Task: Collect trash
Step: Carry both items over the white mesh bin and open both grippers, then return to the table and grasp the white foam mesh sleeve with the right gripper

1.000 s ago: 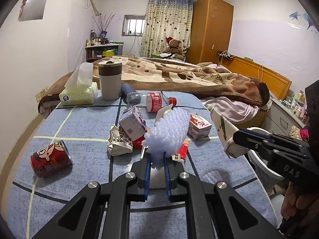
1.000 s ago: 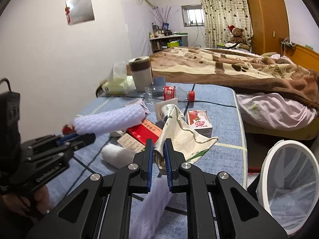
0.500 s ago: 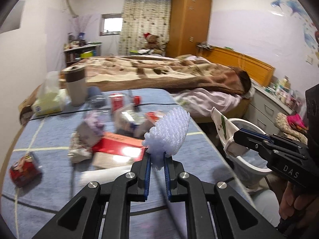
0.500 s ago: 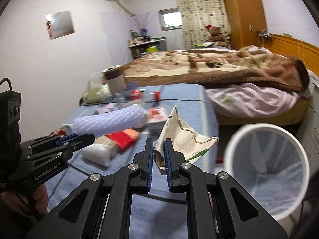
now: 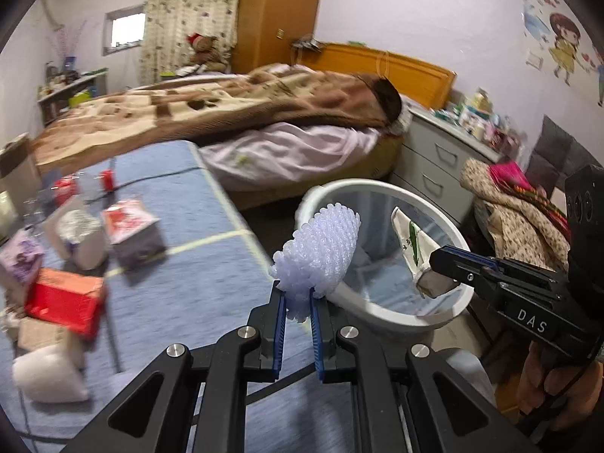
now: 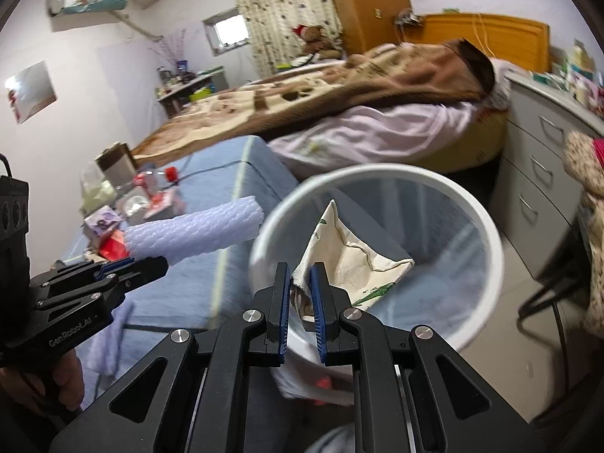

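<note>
red scrap (image 6: 324,382) under bin (image 6: 487,234), right-view only

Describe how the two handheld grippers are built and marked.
Both are matte black plastic with silver bolts and blue ribbed pads lining the jaws. The left gripper reads "GenRobot.AI" along its side; the right gripper reads "DAS". A bare hand grips the right handle.

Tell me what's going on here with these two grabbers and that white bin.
A person is clearing trash off a blue-covered table with a handheld gripper in each hand. The right gripper is shut on a crumpled paper bag and holds it over the mouth of the white trash bin, not yet released. The left gripper is shut on a lavender foam net sleeve, near the bin's rim. Boxes and wrappers, including a red carton, remain on the table.
</note>
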`<state>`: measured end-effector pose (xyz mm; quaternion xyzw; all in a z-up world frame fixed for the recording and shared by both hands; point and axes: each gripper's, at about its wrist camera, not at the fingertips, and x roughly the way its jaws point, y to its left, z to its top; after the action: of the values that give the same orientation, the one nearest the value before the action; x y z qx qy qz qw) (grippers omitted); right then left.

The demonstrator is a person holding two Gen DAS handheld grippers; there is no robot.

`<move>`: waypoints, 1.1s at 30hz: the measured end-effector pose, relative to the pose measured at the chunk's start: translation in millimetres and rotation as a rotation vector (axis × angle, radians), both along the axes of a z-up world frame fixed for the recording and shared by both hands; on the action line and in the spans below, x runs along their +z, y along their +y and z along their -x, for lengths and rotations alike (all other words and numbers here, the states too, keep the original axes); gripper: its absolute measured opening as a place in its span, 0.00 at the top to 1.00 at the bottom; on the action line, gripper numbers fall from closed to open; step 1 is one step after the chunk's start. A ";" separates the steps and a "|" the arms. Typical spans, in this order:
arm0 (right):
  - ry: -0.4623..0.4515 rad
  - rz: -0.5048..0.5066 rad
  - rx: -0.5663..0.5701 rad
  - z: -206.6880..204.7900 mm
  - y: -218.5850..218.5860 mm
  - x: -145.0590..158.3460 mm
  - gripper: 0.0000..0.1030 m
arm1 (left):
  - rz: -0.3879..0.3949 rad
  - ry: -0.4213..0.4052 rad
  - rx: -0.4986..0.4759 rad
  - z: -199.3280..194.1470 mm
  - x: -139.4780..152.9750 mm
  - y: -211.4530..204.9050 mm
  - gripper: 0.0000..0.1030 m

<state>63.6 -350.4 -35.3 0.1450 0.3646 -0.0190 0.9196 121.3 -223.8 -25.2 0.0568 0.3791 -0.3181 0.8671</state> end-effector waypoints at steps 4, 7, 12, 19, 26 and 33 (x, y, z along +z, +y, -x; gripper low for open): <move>0.015 -0.001 -0.026 8.2 -15.4 -5.3 0.87 | -0.020 0.024 -0.050 -4.4 -10.3 -26.8 0.88; 0.027 -0.013 -0.039 10.7 -25.4 -9.2 0.86 | -0.026 0.044 -0.087 -9.2 -19.4 -45.5 0.87; 0.014 -0.021 -0.075 14.1 -35.5 -9.5 0.47 | -0.028 0.063 -0.095 -18.3 -28.9 -60.9 0.80; -0.005 -0.027 -0.095 17.3 -40.8 -5.9 0.47 | 0.022 0.069 -0.064 -23.7 -24.4 -52.5 0.53; -0.009 0.007 -0.016 15.7 -19.6 3.4 0.47 | 0.053 0.059 0.001 -19.4 -11.8 -25.3 0.53; -0.028 0.041 0.061 18.4 8.3 14.1 0.47 | 0.056 0.031 0.066 -2.3 -2.4 12.0 0.53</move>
<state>45.2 -342.2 -21.2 0.1149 0.3556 0.0036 0.9275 123.6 -211.7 -27.6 0.0150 0.3853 -0.3006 0.8724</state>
